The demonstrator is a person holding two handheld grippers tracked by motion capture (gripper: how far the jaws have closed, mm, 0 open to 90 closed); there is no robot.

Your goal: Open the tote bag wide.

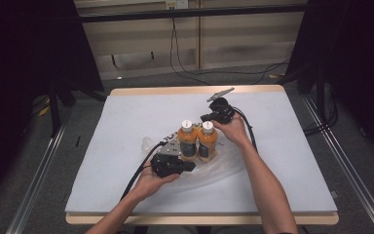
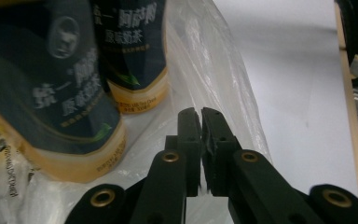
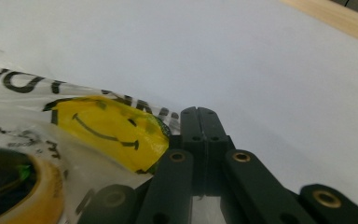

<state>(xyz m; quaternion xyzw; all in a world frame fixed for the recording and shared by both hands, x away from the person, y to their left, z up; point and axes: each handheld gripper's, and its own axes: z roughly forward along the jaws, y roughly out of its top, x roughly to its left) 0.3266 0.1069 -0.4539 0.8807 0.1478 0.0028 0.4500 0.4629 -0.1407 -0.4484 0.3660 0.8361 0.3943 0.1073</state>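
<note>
Hands [image 1: 158, 181] low, flanking bottles [image 1: 197, 141].

Chinese label text on 2 bottles [image 2: 74, 88]; plastic bag [image 3: 107, 130] shows a smiley.

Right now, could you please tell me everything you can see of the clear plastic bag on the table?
The clear plastic bag is thin, glossy and crumpled, lying on the white table cover near the middle. Black lettering and a yellow smiley face are printed on it. Two orange bottles with white caps and dark labels stand upright side by side in it. The left gripper is shut on its film near the bottles; the right gripper is shut at its printed edge.
</note>
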